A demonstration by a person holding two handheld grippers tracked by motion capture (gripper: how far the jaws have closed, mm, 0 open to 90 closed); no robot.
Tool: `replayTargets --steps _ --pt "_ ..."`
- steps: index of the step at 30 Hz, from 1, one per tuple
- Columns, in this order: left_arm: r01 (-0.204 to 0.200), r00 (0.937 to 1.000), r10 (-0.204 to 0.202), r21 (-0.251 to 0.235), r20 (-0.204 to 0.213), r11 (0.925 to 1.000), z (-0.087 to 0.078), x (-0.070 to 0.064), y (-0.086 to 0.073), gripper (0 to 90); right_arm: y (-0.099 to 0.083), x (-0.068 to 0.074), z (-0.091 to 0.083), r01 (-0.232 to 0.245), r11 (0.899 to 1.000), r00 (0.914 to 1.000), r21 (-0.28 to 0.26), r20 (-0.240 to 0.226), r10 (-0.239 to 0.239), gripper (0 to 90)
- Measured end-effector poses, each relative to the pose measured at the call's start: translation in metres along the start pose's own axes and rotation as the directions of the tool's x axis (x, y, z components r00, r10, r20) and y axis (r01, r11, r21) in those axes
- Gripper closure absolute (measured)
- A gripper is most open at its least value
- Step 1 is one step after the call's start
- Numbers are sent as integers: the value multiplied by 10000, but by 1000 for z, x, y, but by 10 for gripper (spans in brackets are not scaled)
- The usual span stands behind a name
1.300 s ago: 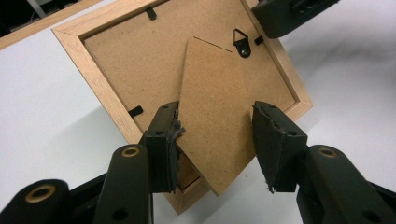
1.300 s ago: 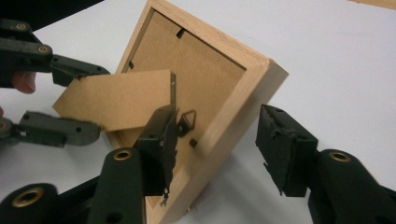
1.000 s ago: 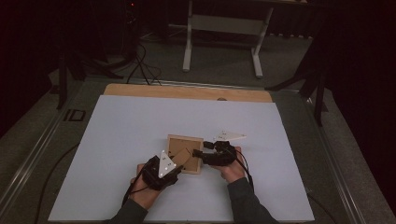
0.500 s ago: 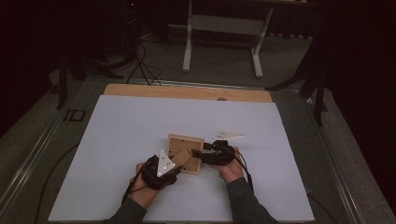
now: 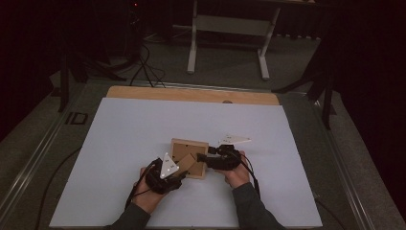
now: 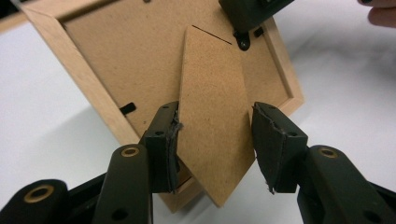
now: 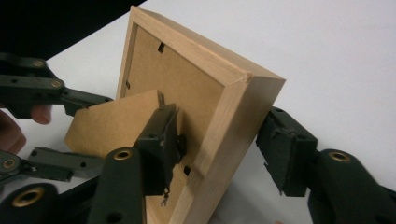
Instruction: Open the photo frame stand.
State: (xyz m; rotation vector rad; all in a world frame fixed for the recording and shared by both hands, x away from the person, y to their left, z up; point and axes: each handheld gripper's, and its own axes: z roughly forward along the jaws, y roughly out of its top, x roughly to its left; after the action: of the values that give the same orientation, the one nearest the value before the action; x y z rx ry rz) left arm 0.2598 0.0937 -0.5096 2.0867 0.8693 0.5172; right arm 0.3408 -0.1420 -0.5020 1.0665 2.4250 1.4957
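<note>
In the high view, a wooden picture frame (image 5: 188, 157) lies face down on the white counter (image 5: 119, 143), close to the person's side. The left gripper (image 5: 178, 173) meets it at the near corner and the right gripper (image 5: 203, 158) at its right edge. Both hands stay low, near the counter.

In the left gripper view, the brown stand flap (image 6: 214, 116) on the back of the frame (image 6: 93, 65) sits between the two fingers (image 6: 163, 144). The fingers are about half open: the left one touches the flap's edge, and the right one stands just beside the other edge, with a thin gap. So the flap is framed by them but not yet pinched. To do this step well, I think the left gripper should close gently on the flap's edges and pull it up slowly around its hinge line, because the thin board can bend or tear.

In the right gripper view, the fingers (image 7: 161, 140) are on either side of the frame's wooden rim (image 7: 224, 116), one on the back board and one outside the rim, where a small gap shows. The hold looks loose, so it should become firm before the flap (image 7: 112, 123) is lifted; otherwise the frame may slide on the counter.
</note>
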Motion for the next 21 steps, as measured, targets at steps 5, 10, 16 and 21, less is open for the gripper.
replayTargets --steps 5,10,16,21 --pt "472 9983 -473 33 335 9989 0 4 1 558 0 1 -1 113 9999 9999 2 4 -113 487" --pt "558 9974 -567 211 446 9982 0 4 2 571 1 3 -2 255 9997 9997 14 27 -255 491" --pt "537 9974 -554 376 460 9979 1 4 3 581 2 5 -4 435 9991 9990 20 70 -435 501" --pt "405 9987 -419 470 291 9981 2 4 5 588 3 5 -7 532 9986 9983 -76 242 -530 531"
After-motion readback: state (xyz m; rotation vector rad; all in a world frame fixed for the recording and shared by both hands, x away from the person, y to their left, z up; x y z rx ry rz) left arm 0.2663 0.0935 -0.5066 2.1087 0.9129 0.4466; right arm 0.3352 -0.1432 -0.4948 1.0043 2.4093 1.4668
